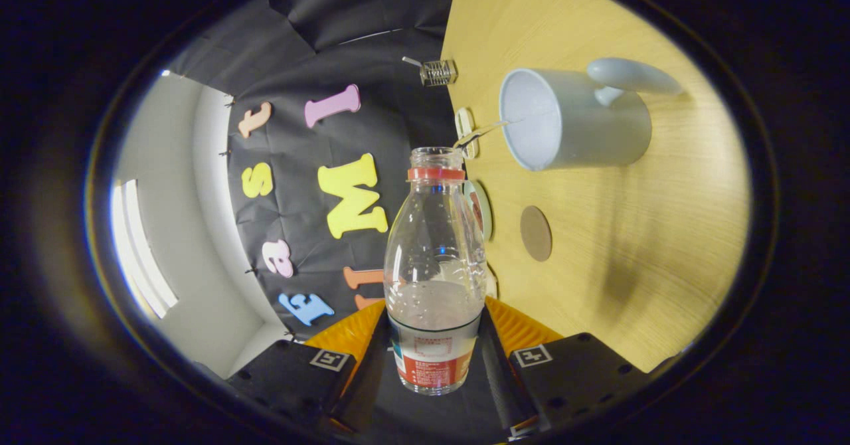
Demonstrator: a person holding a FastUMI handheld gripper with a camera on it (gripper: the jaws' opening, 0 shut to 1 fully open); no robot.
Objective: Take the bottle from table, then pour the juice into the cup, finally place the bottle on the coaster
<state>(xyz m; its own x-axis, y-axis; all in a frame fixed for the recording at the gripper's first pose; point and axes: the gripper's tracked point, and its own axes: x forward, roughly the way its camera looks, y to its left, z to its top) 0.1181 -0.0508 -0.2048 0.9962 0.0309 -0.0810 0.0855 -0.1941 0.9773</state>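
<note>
We have the gripper (435,352) closed on the clear plastic juice bottle (435,266), one finger pressing each side of the labelled lower body. The whole view is rolled sideways, so the bottle is tipped toward pouring, its uncapped mouth at twelve o'clock from the fingers. A little pale juice pools near the label, so we judge it light. The thin wall will likely flex and feel slick, so the low, banded part is the sensible place to grip, with firm but not crushing pressure. At about one o'clock from the bottle's mouth sits the white cup (571,126) on the wooden table (637,246), its opening facing the neck; a thin stream seems to reach toward it, though we cannot be sure. The round brown coaster (536,233) lies at three o'clock from the bottle's shoulder, below the cup.
</note>
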